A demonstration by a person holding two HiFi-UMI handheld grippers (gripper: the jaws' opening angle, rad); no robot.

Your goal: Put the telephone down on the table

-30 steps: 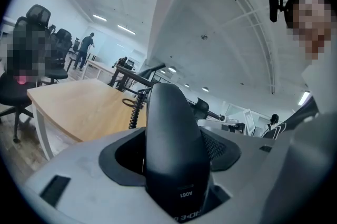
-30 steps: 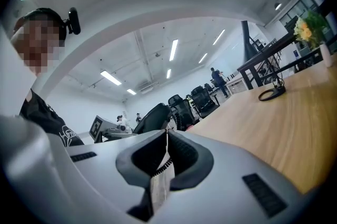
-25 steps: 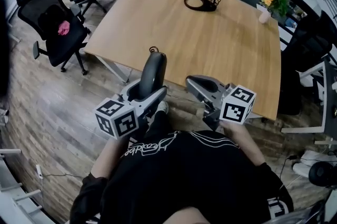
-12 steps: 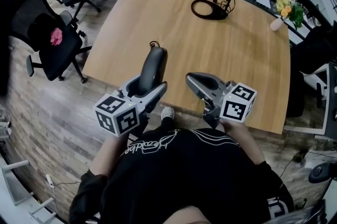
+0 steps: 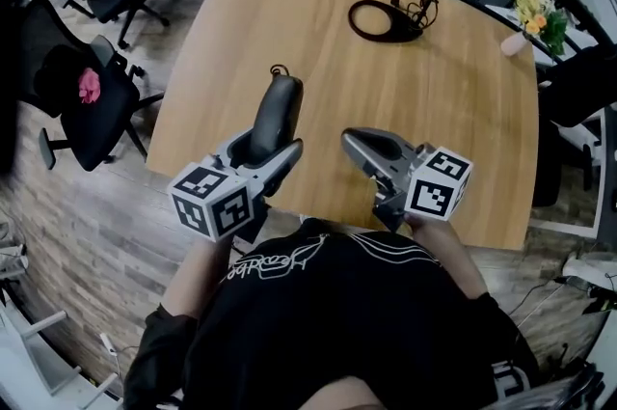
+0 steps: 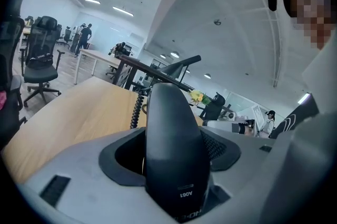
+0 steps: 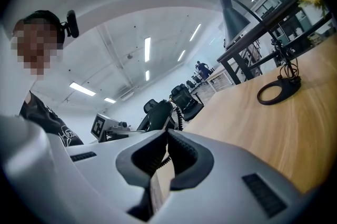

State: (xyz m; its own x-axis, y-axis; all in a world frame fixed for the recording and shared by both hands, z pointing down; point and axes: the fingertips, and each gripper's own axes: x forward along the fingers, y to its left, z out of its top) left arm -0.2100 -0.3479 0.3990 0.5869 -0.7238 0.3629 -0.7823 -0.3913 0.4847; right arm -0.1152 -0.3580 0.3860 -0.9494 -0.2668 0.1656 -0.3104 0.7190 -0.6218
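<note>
- The left gripper is clamping the handset by its near end, its jaws standing wide around the dark body.
- The handset is hanging over the near-left part of the table, apparently clear of the wood, so the put-down is not yet done.
- The right gripper is idling beside it over the near edge, its jaws together and gripping nothing.
- Judging from this, the carry is mostly over. What is left is lowering the handset flat onto the wood, opening the jaws and backing off.
- The handset's long axis is running along the left gripper's own line, away from the person and leaning slightly right.
- Its free end is pointing toward the middle of the table, and the coiled cord is trailing from that far end.
- In the left gripper view its rounded back is rising up and forward out of the jaws.
</note>
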